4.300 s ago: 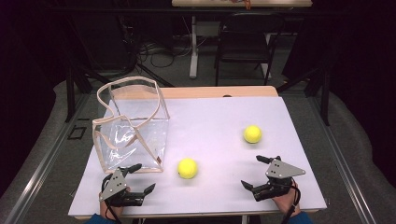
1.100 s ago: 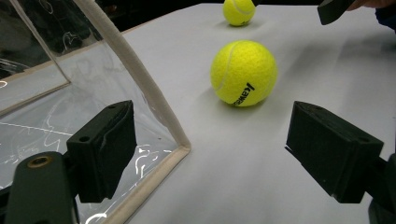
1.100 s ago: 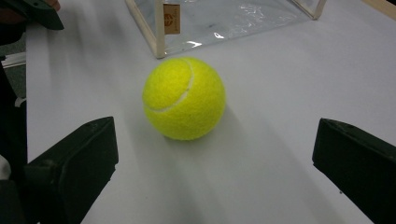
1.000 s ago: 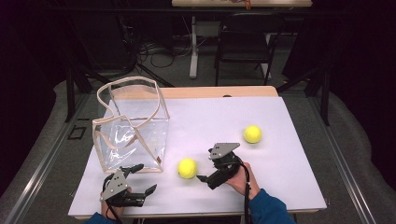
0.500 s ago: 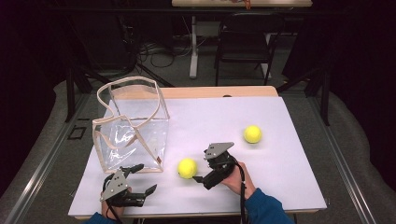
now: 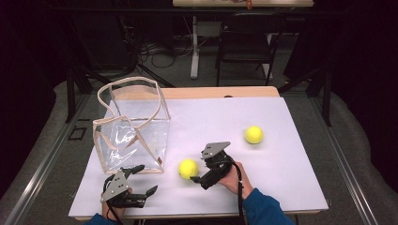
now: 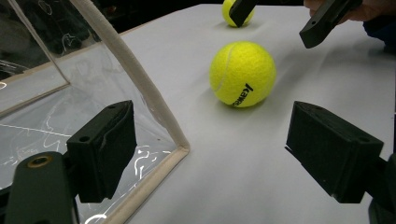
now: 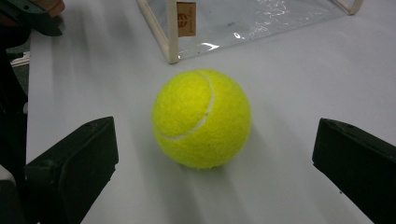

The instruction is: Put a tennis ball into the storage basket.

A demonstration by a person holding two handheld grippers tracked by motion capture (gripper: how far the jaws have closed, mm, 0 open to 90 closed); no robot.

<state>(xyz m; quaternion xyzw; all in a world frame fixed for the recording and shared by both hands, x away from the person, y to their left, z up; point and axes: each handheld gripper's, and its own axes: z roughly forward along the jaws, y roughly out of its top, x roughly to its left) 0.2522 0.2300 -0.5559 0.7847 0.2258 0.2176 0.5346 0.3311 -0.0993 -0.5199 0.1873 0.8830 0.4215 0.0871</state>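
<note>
A white desk (image 6: pixel 291 159) is standing on grey floor in a dark room (chair (image 6: pixel 246 40) behind); the right tool (image 6: pixel 201 174), jaws apart, is flanking a tennis ball (image 6: pixel 188 168), the left tool (image 6: pixel 143 183) resting agape.

Near tennis ball (image 8: pixel 201 118) – fuzzy yellow felt, matt, w/ a smooth white seam; black printed lettering shows in the left gripper view. Far tennis ball (image 6: pixel 254 134) looks the same felt, too small to tell more. Bag (image 6: pixel 133 126): clear glossy plastic, creased, catching glare; edges bound in beige cloth-like tape, matt, w/ a small tan label at one corner. Table top (image 6: pixel 281 159) – smooth matt white sheet, paper or laminate, can't tell which; a wood-coloured strip at the far edge. Right gripper (image 8: pixel 215 168) & left gripper (image 7: pixel 229 154): black matt plastic pads, slightly grainy; grey matt plate on top of each in the high view.
</note>
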